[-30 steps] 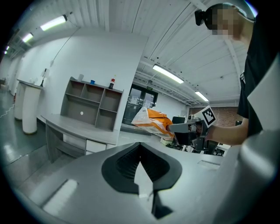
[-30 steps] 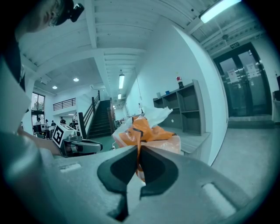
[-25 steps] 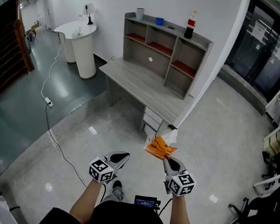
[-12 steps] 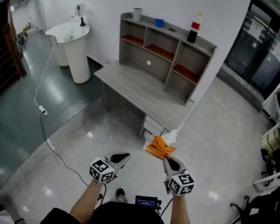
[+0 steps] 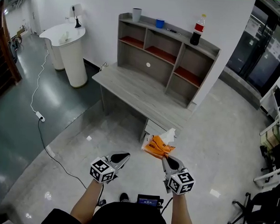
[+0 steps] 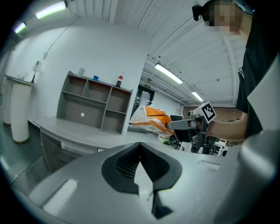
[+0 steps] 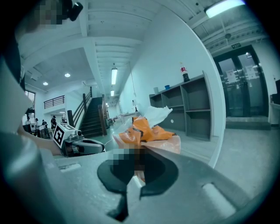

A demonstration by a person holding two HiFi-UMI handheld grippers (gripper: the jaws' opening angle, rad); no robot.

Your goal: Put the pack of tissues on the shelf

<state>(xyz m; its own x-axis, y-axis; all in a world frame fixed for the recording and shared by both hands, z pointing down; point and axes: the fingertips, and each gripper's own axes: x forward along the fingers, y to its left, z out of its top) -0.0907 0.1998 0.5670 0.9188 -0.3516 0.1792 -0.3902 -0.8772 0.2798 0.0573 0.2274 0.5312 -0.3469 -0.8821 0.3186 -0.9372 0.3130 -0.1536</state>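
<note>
My right gripper point(image 5: 166, 158) is shut on an orange pack of tissues point(image 5: 158, 144) with a white tissue sticking out of its top. The same pack point(image 7: 147, 129) fills the middle of the right gripper view and shows as an orange bundle point(image 6: 149, 119) in the left gripper view. My left gripper point(image 5: 120, 157) is shut and holds nothing, level with the right one. A grey shelf unit point(image 5: 167, 53) with open compartments stands on a grey desk point(image 5: 141, 93) ahead of both grippers, some way off across the floor.
On the shelf's top stand a grey cup point(image 5: 136, 14), a blue cup point(image 5: 159, 22) and a dark bottle point(image 5: 196, 32). A white round counter point(image 5: 68, 49) is at the left, with a cable point(image 5: 37, 113) trailing on the floor. Office chairs point(image 5: 261, 204) are at the right.
The desk and shelf have shifted slightly in the head view as I walk toward them. Both grippers keep their places and the pack stays held.
</note>
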